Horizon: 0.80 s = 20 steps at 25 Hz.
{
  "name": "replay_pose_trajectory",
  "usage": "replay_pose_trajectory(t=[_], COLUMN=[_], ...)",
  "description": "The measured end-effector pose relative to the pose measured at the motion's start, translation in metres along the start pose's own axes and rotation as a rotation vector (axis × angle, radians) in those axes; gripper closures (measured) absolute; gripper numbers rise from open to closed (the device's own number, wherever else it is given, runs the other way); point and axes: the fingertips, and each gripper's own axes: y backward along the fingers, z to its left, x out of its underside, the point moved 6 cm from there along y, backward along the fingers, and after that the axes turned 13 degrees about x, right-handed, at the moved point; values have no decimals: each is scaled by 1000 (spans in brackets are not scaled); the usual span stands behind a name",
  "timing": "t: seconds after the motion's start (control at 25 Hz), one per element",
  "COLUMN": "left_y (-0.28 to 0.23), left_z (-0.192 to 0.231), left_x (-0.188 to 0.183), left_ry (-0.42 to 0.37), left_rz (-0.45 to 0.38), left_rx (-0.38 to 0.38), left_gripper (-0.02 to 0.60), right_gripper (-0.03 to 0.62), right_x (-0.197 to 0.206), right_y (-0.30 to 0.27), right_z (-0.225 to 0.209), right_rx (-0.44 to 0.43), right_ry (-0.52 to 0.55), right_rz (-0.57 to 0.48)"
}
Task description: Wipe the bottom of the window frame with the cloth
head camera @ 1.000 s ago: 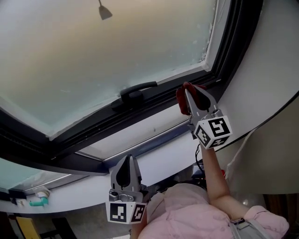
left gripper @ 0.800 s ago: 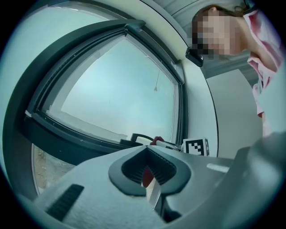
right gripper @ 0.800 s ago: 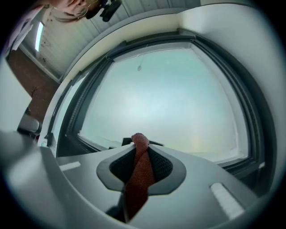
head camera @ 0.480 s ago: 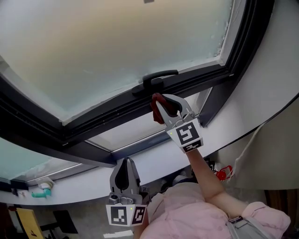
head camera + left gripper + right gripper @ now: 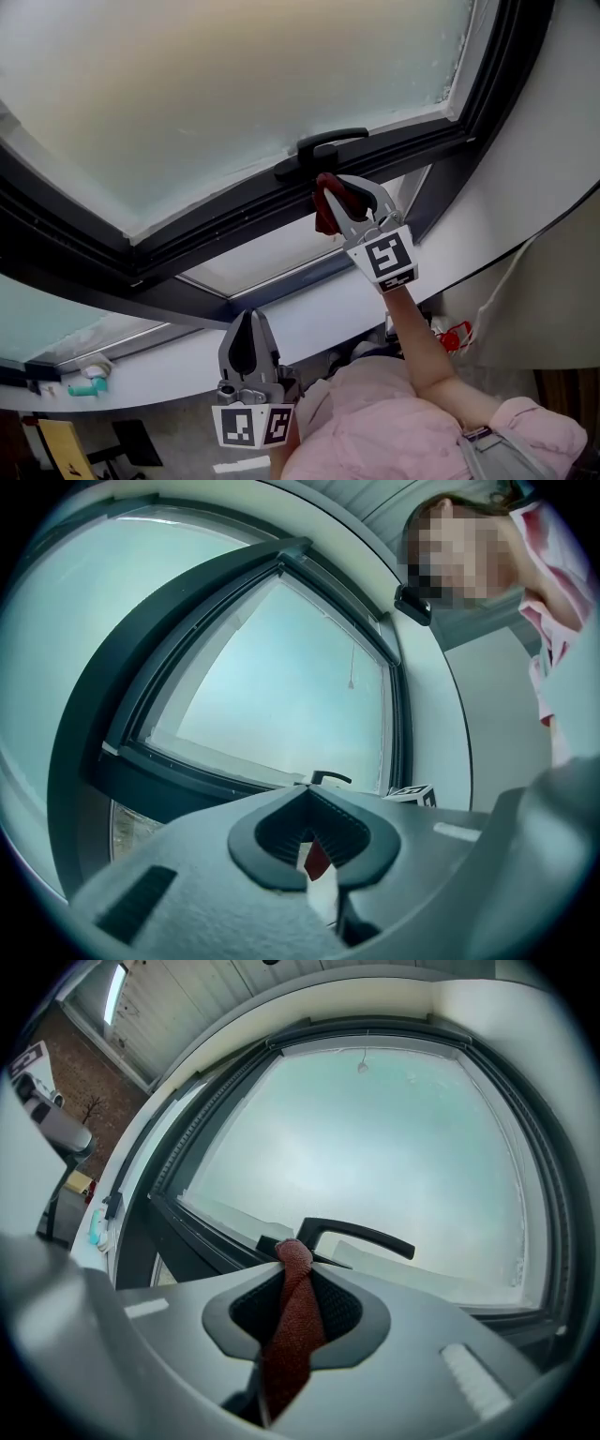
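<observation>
**Right gripper**: jaws clamped on a red cloth. The cloth is bunched between the pads, with a knot of it standing past the tips.

**Cloth position:** raised to the bottom rail of the dark window frame, just below the window handle. It looks to be touching the rail or just beside it. The views do not settle which.

**Left gripper**: jaws together with nothing between them. It is held low near the person's chest, well apart from the frame.

**Progress, as judged:** wiping is under way, about mid-length of the rail. No streak or clean patch shows which stretch is done. The runs toward the left end and toward the right corner should be treated as outstanding.
</observation>
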Motion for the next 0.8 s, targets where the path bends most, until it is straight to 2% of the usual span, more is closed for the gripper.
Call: replay_pose_trajectory(t=[0.28, 0.36, 0.8], left_y=[-4, -5, -15], left_z=[8, 8, 4], left_x=[3, 4, -4], left_ry=[2, 4, -20], left_rz=[15, 21, 7], left_rx=[22, 25, -9], left_gripper=[583, 583, 583], right_gripper=[531, 531, 527], right_x=[1, 0, 1], right_y=[-1, -1, -3], right_z=[1, 0, -7], right_rx=[25, 20, -45], right_ry=[-33, 1, 8], right_rz=[17, 7, 30])
